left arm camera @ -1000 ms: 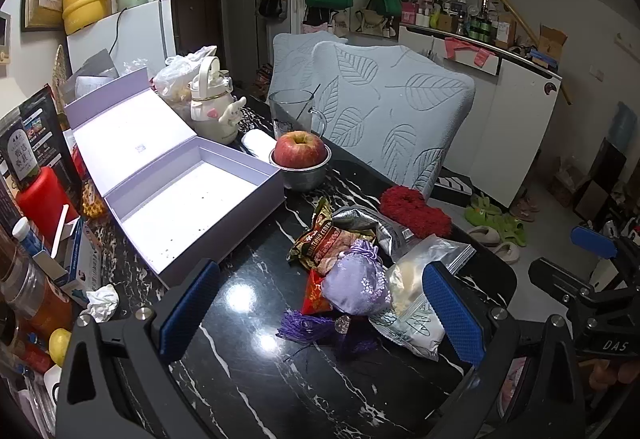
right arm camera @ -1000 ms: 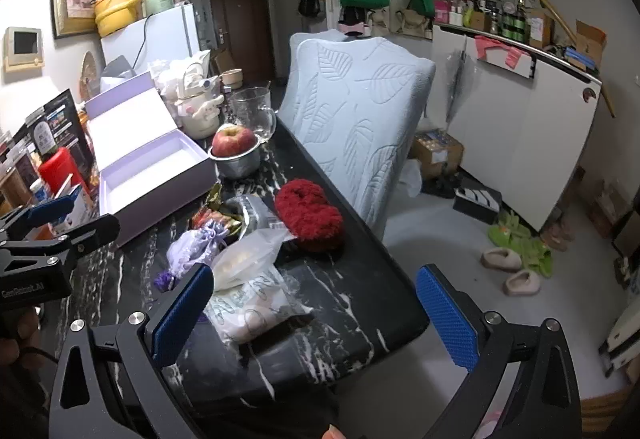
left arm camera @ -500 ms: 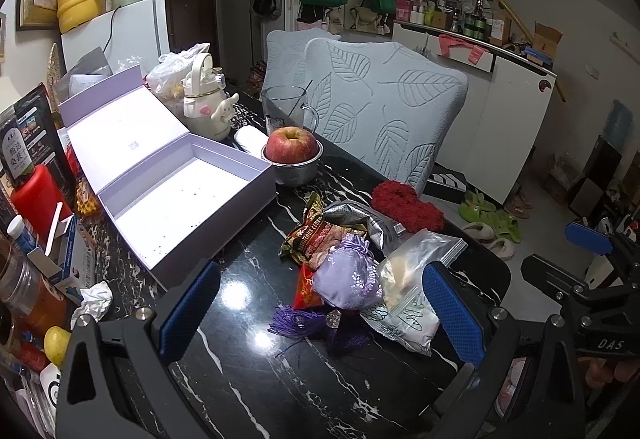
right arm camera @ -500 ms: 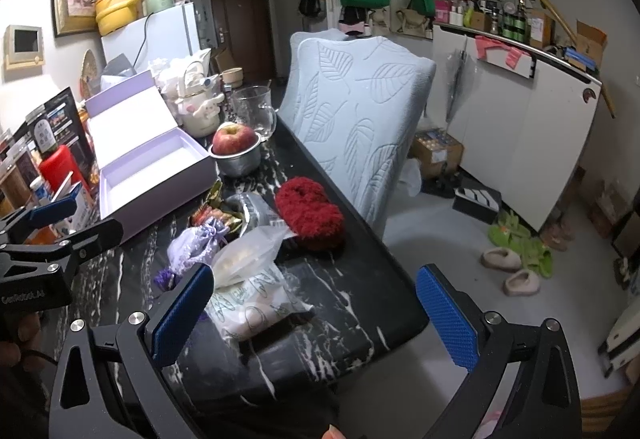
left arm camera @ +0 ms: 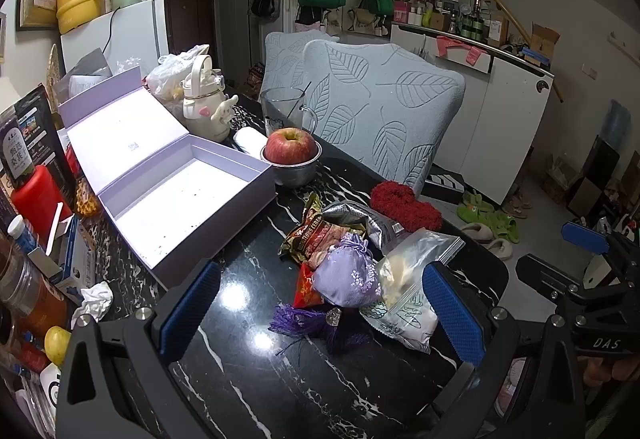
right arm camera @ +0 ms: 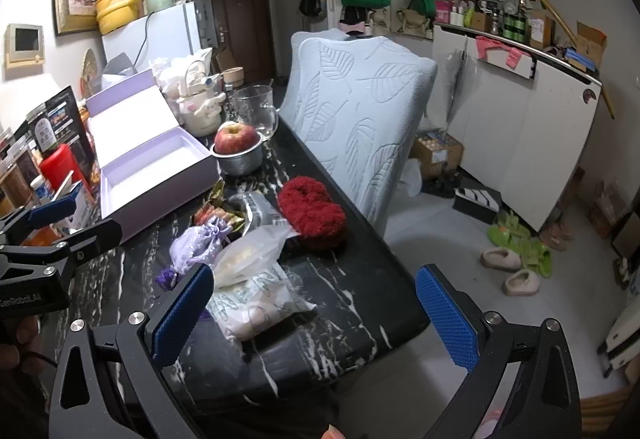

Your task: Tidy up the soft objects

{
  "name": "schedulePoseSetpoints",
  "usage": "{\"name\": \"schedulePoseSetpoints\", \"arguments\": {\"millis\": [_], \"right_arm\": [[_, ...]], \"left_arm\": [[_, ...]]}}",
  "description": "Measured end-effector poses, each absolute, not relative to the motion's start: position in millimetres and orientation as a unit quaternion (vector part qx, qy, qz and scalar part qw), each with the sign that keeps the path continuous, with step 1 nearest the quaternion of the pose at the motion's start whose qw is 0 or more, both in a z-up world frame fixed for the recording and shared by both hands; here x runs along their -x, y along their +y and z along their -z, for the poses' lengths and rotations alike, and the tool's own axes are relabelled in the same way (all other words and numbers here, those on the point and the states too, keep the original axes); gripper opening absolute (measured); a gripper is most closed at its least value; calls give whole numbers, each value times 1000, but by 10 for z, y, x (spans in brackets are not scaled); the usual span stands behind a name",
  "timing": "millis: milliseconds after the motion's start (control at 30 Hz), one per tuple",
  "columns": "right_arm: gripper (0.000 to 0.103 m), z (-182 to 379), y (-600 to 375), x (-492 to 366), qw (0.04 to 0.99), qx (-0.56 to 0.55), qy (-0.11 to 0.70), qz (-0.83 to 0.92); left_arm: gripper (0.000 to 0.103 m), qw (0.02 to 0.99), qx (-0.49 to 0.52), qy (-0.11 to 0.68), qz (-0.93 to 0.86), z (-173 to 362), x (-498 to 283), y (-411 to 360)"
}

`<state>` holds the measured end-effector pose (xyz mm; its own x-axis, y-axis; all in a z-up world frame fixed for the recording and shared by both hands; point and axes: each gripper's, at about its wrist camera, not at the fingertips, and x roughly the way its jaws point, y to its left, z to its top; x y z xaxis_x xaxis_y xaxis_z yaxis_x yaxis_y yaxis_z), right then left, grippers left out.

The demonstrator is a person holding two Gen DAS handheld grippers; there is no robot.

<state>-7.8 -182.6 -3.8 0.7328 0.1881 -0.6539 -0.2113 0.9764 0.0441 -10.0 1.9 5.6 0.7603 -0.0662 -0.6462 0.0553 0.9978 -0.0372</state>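
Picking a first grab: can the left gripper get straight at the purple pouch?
Probably yes. The left gripper is open, and the purple pouch sits on top of the pile between its fingers, nothing covering it, though the clear bag leans against it.

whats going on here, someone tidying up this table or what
A person holds two handheld grippers over a black marble table, both open and empty. The left gripper hovers near a heap of soft things: a lilac pouch, a clear zip bag, snack packets and a fuzzy red piece. The right gripper hangs at the table's edge. An open lavender box sits beside the heap, nothing visibly in it yet.
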Motion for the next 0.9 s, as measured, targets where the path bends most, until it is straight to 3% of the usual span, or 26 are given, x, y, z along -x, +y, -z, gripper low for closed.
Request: {"name": "schedulePoseSetpoints", "arguments": {"millis": [900], "right_arm": [[103,-68,-1707,286,934,26,337,-117]], "left_arm": [[103,941,18,336,37,-123,290,86]]}}
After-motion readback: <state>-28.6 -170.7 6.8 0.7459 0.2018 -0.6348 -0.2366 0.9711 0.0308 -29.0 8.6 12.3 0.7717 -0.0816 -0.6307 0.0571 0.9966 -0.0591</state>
